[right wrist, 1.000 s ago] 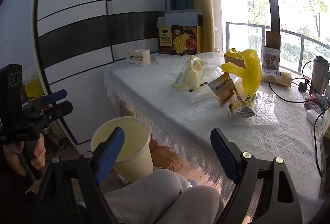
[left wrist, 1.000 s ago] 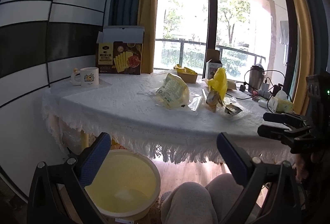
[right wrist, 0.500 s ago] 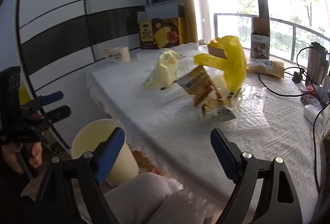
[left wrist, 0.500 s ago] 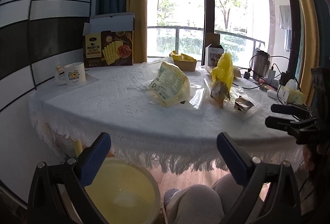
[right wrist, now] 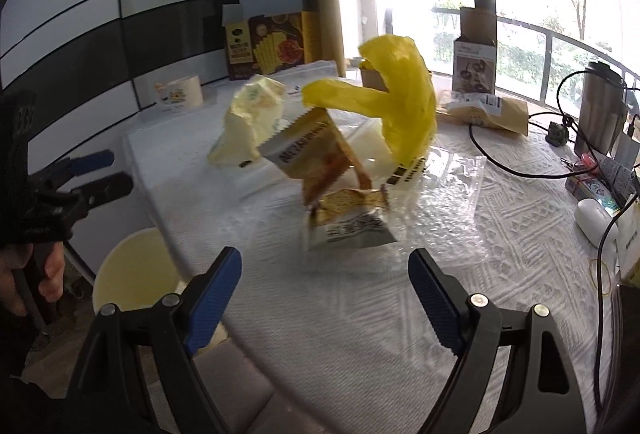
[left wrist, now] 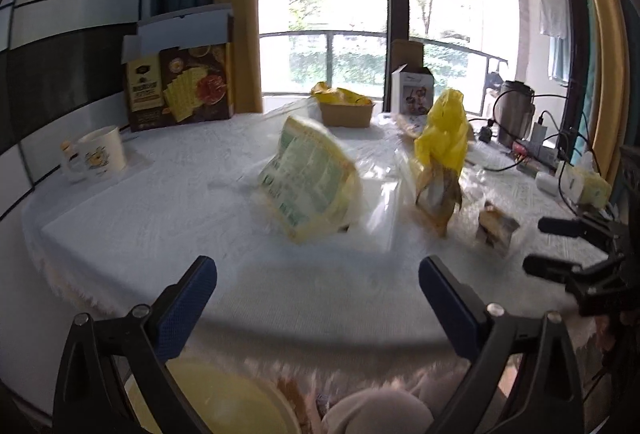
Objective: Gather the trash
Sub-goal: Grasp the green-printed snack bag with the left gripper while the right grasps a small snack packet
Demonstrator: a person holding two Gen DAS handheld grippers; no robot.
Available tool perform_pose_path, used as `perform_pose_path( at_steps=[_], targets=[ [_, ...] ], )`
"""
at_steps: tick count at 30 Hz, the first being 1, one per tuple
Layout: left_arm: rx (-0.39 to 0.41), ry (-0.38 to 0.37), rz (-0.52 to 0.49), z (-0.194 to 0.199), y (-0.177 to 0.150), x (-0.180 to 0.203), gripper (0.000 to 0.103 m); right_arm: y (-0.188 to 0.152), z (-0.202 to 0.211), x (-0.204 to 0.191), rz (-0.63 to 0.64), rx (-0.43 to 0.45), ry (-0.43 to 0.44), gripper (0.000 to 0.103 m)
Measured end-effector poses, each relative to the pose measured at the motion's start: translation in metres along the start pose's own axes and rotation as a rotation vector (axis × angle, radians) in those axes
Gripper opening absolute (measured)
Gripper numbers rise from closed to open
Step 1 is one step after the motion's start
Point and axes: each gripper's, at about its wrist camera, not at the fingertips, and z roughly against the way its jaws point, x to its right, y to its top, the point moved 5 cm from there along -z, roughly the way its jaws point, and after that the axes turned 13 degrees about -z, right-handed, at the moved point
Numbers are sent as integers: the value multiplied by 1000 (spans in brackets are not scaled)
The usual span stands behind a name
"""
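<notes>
Standing on a white lace tablecloth [left wrist: 160, 218], the trash waited in a loose row. At far left a printed mug [left wrist: 100, 154] sat before an opened cracker box [left wrist: 180, 86]. Nearer the middle a pale yellow snack bag [left wrist: 308, 186] leaned on a clear plastic sheet [left wrist: 384, 210]. Right of it a crumpled yellow plastic bag [right wrist: 404, 102] rose above a tan wrapper [right wrist: 316, 150], with a small foil packet [right wrist: 348, 226] nearest the right gripper [right wrist: 325, 292]. A steel kettle [right wrist: 600, 110] and cables lay far right. Below the table's near left edge stood a cream waste bin [right wrist: 136, 274]. The left gripper [left wrist: 318, 298] hung over the near edge, fingers spread and empty; the right gripper's fingers were likewise released, grasping nothing.
</notes>
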Motion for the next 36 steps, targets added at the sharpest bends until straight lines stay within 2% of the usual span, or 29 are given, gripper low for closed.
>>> perform_pose_path(
  at_steps=[9, 15, 20, 22, 24, 26, 29, 31, 32, 33, 34, 36],
  targets=[
    [32, -59, -25, -49, 32, -2, 96, 15, -25, 2, 14, -44, -12, 84],
    [21, -87, -15, -77, 43, -7, 95, 23, -45, -4, 36, -59, -61, 84],
    [3, -97, -6, -95, 45, -13, 86, 26, -51, -3, 28, -59, -76, 83],
    [-8, -93, -11, -102, 46, -13, 83, 26, -52, -2, 25, -57, -80, 76],
    [-26, -88, -18, -110, 46, -13, 81, 25, -53, -1, 24, -56, -89, 63],
    [-32, -88, -32, -115, 46, -10, 79, 25, -53, 0, 21, -51, -91, 59],
    [-52, -96, -49, -125, 42, -8, 63, 24, -52, 0, 22, -48, -95, 49],
    [-58, -106, -36, -127, 39, -9, 46, 24, -52, 1, 18, -47, -103, 41],
    [-59, -109, -33, -127, 38, -9, 43, 23, -52, 2, 16, -44, -107, 36],
    [-55, -108, -35, -126, 38, -9, 38, 23, -50, 2, 14, -38, -113, 26],
    [-51, -109, -40, -124, 39, -9, 32, 23, -49, 3, 11, -33, -119, 23],
    [-40, -110, -49, -117, 40, -9, 28, 23, -44, 4, -1, -19, -123, 20]
  ],
)
